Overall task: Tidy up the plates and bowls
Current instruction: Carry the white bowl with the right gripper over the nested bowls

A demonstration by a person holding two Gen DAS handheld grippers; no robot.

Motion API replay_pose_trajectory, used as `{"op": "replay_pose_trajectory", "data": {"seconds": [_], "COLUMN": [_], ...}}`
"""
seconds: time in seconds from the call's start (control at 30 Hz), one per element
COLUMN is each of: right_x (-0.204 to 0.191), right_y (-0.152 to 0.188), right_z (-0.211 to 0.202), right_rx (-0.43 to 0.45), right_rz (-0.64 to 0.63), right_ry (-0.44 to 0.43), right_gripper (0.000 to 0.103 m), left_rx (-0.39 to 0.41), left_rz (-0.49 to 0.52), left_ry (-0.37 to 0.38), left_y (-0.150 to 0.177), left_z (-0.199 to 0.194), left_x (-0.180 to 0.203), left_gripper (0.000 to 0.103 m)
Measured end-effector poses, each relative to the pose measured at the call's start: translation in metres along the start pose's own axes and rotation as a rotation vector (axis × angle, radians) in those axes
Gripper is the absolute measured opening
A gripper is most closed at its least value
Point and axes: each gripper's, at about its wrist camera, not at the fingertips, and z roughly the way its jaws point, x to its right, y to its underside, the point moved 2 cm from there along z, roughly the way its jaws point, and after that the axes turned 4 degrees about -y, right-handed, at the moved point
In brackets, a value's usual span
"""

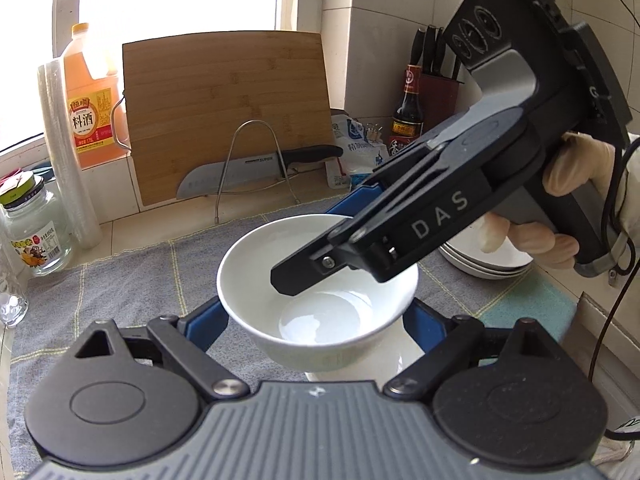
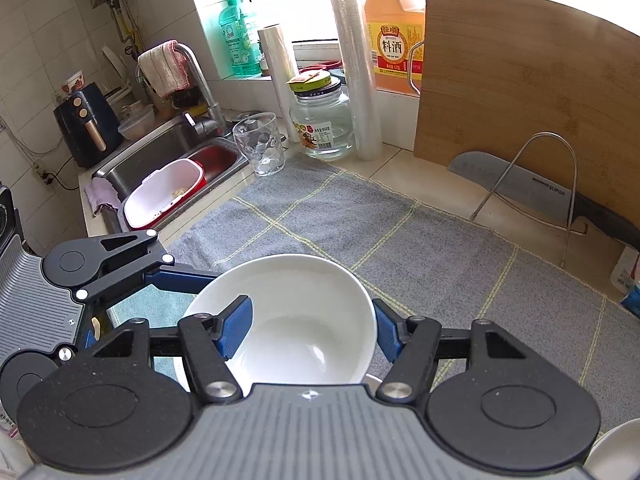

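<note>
White glazed ceramic bowl (image 1: 316,292), round, deep-walled, empty, with a glossy inside. It is carried above the grey checked dish towel (image 2: 400,240) on the kitchen counter, gripped from two sides.

Left gripper (image 1: 316,320): blue-padded fingers (image 1: 208,328) spread wide around the bowl's outer wall, one on each flank, pressing on it as far as its own camera shows.

Right gripper (image 2: 312,332): jaws closed on the bowl's rim, one blue pad (image 2: 236,328) inside the wall and the other outside. The left wrist view shows it reaching in from the right, held by a gloved hand (image 1: 568,200).

Beneath the bowl another white dish (image 1: 396,364) is partly visible; whether they touch cannot be told. Stack of white plates (image 1: 488,264) sits at the right on the towel, behind the hand.

Handling notes, as judgement: rigid, moderately heavy, brittle; the glaze is slick, so pads may slide if the bowl tilts. Best hold is across the rim wall or around the widest girth, kept level. Setting down should be gentle, since ceramic on ceramic chips easily.

Surroundings: bamboo cutting board (image 1: 224,116), knife (image 1: 256,168), cooking wine jug (image 1: 90,112), glass jar (image 2: 320,124), sink (image 2: 160,160).
</note>
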Motion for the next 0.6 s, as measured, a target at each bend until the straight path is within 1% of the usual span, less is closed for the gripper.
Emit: {"op": "replay_pose_trajectory", "data": {"seconds": [0.17,0.33,0.6], "right_x": [0.009,0.017,0.021], "right_y": [0.019,0.036,0.048], "right_z": [-0.009,-0.012,-0.006], "right_rx": [-0.006,-0.012,-0.025], "right_rz": [0.023,0.054,0.063], "right_ry": [0.026,0.038,0.039], "right_gripper": [0.07,0.07,0.07], "left_rx": [-0.017,-0.038,-0.073], "left_rz": [0.005,0.014,0.023], "left_ry": [0.032,0.052,0.058], "left_y": [0.004,0.009,0.018], "left_z": [0.01,0.016,0.025], "left_x": [0.019,0.031,0.035], "left_gripper": [0.093,0.093,0.093]}}
